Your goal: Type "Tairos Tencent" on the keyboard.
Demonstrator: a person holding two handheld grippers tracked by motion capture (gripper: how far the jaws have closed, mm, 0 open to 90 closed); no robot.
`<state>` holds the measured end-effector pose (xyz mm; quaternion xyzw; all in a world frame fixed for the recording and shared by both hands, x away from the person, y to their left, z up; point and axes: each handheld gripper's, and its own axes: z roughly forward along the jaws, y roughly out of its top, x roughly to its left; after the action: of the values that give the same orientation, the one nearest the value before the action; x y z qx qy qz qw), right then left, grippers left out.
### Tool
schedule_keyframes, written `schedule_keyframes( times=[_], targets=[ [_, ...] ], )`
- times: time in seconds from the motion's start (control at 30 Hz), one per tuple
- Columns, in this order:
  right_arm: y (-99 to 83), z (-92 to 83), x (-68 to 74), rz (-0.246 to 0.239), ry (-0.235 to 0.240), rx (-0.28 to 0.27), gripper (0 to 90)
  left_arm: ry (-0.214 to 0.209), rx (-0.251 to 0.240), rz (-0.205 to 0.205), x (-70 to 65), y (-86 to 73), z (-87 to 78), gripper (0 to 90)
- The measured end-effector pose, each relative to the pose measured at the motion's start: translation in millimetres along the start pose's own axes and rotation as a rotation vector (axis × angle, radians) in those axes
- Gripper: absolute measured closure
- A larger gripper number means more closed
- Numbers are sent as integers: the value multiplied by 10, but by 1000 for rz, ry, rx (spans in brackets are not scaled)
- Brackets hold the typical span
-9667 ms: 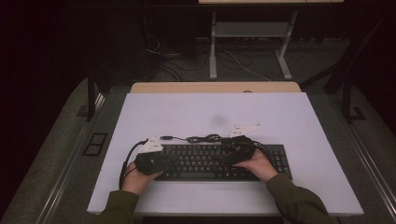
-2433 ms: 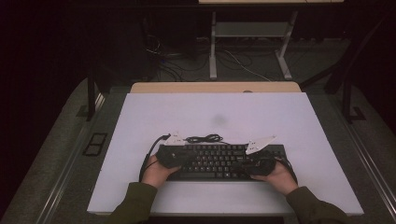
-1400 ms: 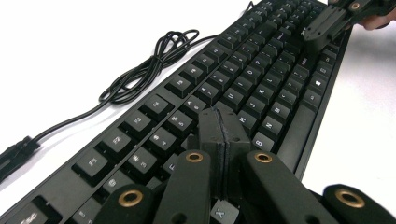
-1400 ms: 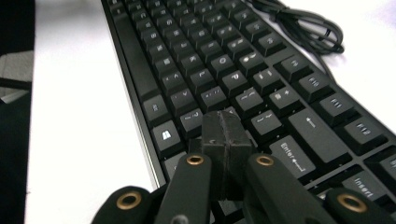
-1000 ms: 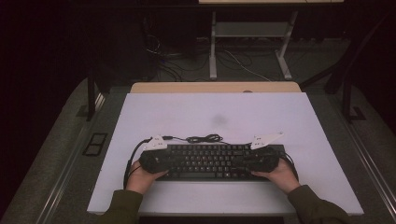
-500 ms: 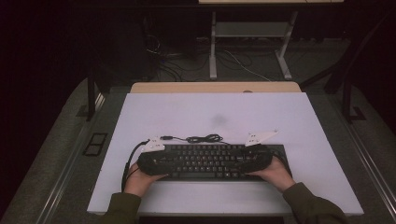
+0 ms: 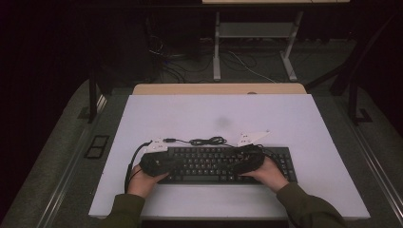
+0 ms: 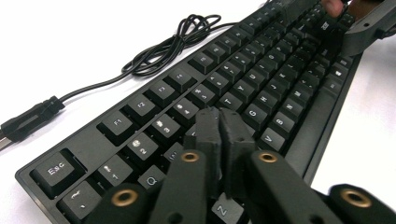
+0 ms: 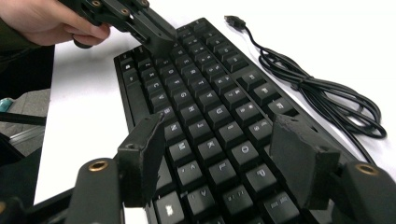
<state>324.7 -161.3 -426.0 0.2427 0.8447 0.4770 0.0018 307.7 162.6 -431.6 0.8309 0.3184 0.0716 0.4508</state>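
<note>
**L tongs shut, R tongs opening over the keys**

Your left tongs (image 8: 219,135) are shut now, tips pressed together w/ nothing between them. They have just been closing, and the tips sit on the keyboard (image 7: 223,164) near the left-middle letter keys. It looks like you use them as one poking tip to press a key.

Your right tongs (image 9: 224,154) have just been opening. Now they stand apart over the keys on the right side, w/ nothing gripped. A sec ago your right hand was at the far right end of the keyboard; now it is closer to the middle.

The keyboard lies flat at the front of the white worktop (image 7: 294,118). Its black cable (image 7: 206,141) lies coiled just behind it.
</note>
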Motion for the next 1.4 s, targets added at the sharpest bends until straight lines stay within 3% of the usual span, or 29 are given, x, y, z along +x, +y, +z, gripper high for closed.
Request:
schedule_keyframes(
  times=[0.43,0.87,0.97,1.4],
  targets=[
    [73,131,29,-14,15,4,344,4,25,7,40,55,147,889],
    [71,132,49,-25,18,6,341,7,28,4,66,46,174,889],
    [71,138,51,-29,18,7,341,15,42,19,58,32,192,889],
    [86,148,56,-22,17,4,337,7,22,6,41,42,171,885]
  ],
)
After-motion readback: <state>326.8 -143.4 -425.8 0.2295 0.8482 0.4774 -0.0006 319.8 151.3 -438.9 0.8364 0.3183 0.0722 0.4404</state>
